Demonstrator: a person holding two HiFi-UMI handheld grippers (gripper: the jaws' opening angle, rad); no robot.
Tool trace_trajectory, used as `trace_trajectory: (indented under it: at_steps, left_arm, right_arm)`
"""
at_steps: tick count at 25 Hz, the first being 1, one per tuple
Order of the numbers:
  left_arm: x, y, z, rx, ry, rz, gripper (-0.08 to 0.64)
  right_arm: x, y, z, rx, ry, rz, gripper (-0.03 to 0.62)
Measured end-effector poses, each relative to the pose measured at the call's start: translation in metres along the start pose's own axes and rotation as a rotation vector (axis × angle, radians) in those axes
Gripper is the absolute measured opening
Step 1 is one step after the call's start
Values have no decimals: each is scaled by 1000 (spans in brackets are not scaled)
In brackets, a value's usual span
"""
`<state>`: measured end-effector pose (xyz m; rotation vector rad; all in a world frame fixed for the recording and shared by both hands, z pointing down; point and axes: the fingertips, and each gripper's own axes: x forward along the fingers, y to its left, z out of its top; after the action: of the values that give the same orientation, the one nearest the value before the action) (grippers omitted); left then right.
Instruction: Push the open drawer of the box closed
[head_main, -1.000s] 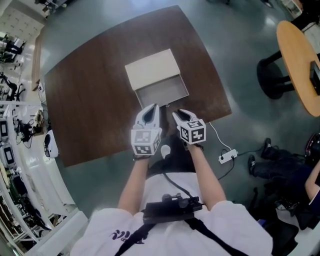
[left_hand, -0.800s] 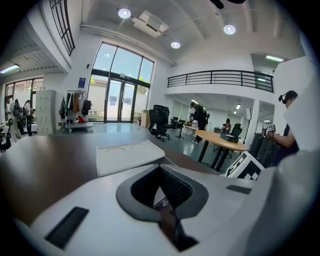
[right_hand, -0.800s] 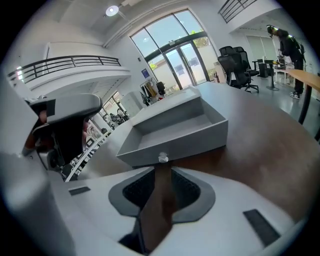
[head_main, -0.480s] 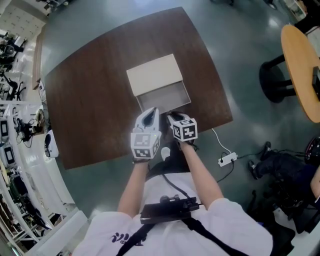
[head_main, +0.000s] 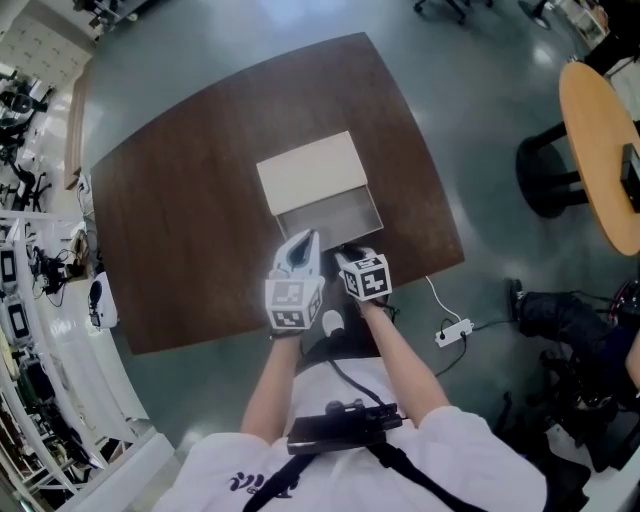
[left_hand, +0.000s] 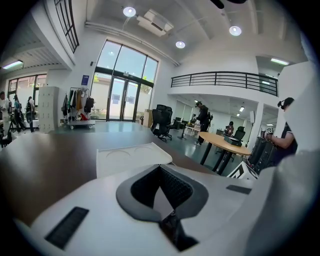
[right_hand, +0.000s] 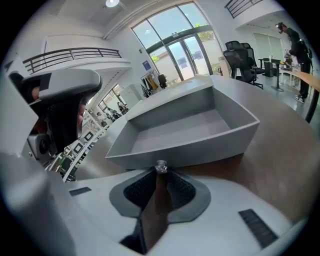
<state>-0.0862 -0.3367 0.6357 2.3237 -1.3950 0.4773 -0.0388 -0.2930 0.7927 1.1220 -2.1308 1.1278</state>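
Observation:
A white box (head_main: 310, 170) sits mid-table on the dark wooden table (head_main: 180, 230). Its grey drawer (head_main: 330, 214) stands pulled out toward me and is empty. In the right gripper view the drawer's front wall (right_hand: 200, 145) fills the middle, and its small clear knob (right_hand: 160, 166) sits right at the tips of my right gripper (right_hand: 160, 176). That right gripper (head_main: 350, 255) is shut and holds nothing. My left gripper (head_main: 300, 245) hovers just left of the drawer front, also shut and empty. The left gripper view shows the white box top (left_hand: 132, 157) beyond the left gripper (left_hand: 160, 167).
The table's near edge runs just under both grippers. A white power strip (head_main: 453, 332) with its cable lies on the floor to the right. A round wooden table (head_main: 600, 130) and a black chair base (head_main: 545, 175) stand at the far right.
My right gripper has moved left and forward up to the drawer's front knob. The left gripper has hardly moved. The drawer looks slightly less extended.

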Motion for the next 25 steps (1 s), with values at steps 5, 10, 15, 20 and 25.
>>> trace_trajectory:
  at_steps: [5,10,15,20,25]
  left_arm:
    - [2,9,11,-4,-9,-3,9]
    - [-1,14,15,-24,-30,11,8]
    - [7,19,27,-15,-47,24,9]
    - [8,32,30,-45,-54,38,9]
    - [18,40,37,-52,-62,69,8]
  right_arm:
    - [0,11,5,20,-5,13,75]
    - [2,18,-2,2,35,8,74]
    - [-5,2,9,42,10,-3,75]
    - [0,-3,28,34,46,-31,75]
    - [5,-10,34,42,53,-28,75]
